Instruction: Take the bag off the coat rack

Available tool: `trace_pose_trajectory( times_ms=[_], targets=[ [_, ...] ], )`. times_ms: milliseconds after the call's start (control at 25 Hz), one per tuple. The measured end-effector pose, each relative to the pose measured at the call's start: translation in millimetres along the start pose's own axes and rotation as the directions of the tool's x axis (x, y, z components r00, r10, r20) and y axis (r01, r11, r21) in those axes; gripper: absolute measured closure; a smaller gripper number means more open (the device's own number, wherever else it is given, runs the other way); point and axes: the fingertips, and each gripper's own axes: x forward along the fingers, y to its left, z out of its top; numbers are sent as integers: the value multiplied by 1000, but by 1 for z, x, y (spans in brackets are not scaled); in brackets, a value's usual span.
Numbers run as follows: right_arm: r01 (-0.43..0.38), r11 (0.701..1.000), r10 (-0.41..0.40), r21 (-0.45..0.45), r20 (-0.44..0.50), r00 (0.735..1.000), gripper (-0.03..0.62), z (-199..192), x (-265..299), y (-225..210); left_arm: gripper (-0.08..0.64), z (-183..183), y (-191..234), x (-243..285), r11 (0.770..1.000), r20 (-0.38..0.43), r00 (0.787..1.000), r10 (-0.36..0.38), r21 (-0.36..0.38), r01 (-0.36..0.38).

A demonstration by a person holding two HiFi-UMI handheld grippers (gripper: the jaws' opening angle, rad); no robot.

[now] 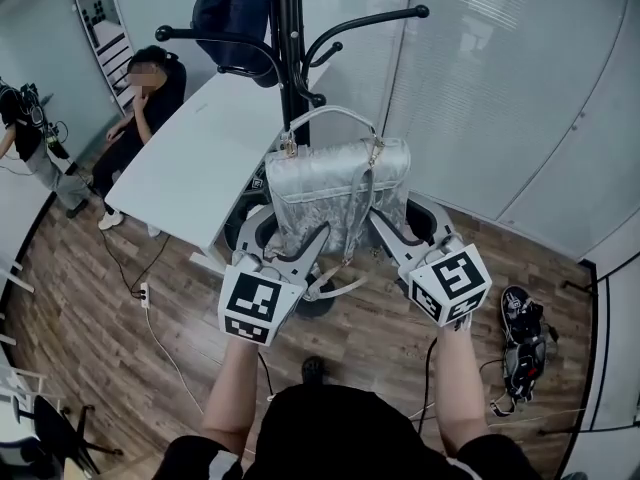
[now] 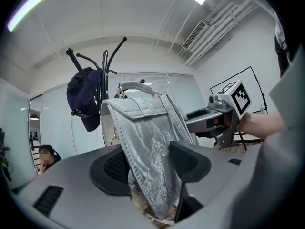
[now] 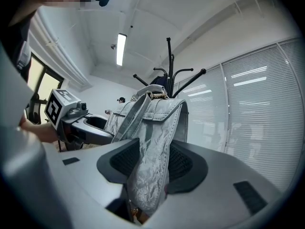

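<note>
A silver crinkled bag (image 1: 335, 188) with a curved top handle (image 1: 330, 113) is held up in front of the black coat rack (image 1: 288, 48). My left gripper (image 1: 292, 240) is shut on the bag's lower left side; in the left gripper view the bag (image 2: 147, 142) is wedged between the pads of that gripper (image 2: 150, 163). My right gripper (image 1: 402, 224) is shut on the lower right side, both pads pressing the bag (image 3: 157, 128) in the right gripper view (image 3: 152, 163). I cannot tell whether the handle still rests on a hook.
A dark cap (image 1: 235, 8) hangs on the rack's upper hook. A white table (image 1: 200, 158) stands left of the rack, with a seated person (image 1: 145, 98) beyond it. Glass partitions close the right side. A black item (image 1: 520, 338) and cables lie on the wood floor.
</note>
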Motion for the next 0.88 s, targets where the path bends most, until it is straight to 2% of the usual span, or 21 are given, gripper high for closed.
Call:
trace_pose_trajectory(
  times_ms=[640,880],
  targets=[
    [-130,987,129,98,15,991,422,-21,-49,56,302,-16,-51,-72,994,-118,988,103,-21,-107],
    [-186,977,186,106,4,983,431,-37,-75,77,305,-30,-80,-97,990,-148,982,118,-60,-128]
  ],
)
